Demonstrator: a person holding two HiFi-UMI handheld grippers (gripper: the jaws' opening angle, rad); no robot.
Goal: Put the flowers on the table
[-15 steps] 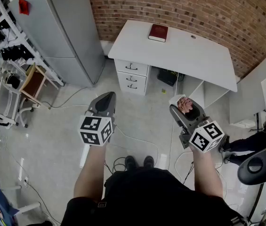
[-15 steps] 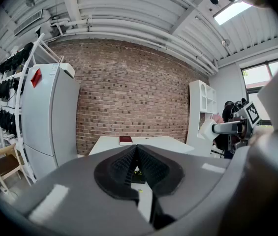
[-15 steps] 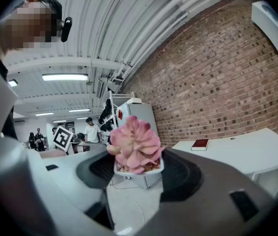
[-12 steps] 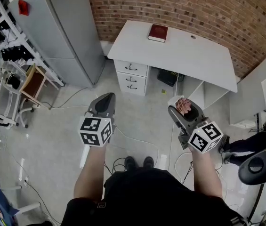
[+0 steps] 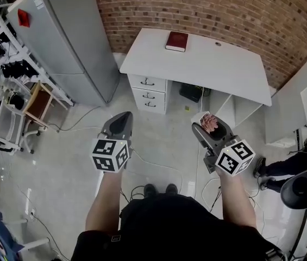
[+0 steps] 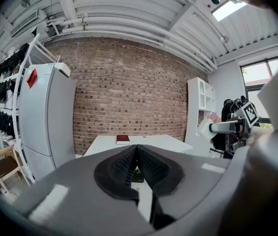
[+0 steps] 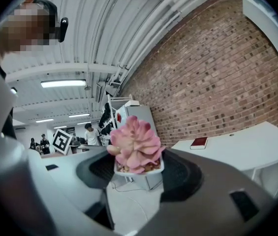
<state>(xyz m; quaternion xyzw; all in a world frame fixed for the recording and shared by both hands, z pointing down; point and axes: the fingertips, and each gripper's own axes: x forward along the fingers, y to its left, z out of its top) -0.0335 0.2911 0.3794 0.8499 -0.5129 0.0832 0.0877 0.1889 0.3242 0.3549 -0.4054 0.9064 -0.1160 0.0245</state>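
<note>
Brick wall [image 5: 224, 10] backs the white surface [image 5: 218, 64], whose near edge faces open floor [image 5: 164, 129]. A grey cabinet [image 5: 71, 42] bounds the left, and a red book [image 5: 176, 41] lies at the surface's far edge. Little differs from half a second ago: the pink flowers [image 5: 210, 122] remain in the same grip. The right hand-held gripper [image 5: 210, 125] pinches their white pot with jaws spread wide, short of the surface's near edge. The left hand-held gripper [image 5: 123, 116] is pressed together, empty.

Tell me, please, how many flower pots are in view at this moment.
1. The pot is clamped between the jaws of the right gripper, held above the floor short of the desk. The cluttered shelves at left could hide others.
</note>
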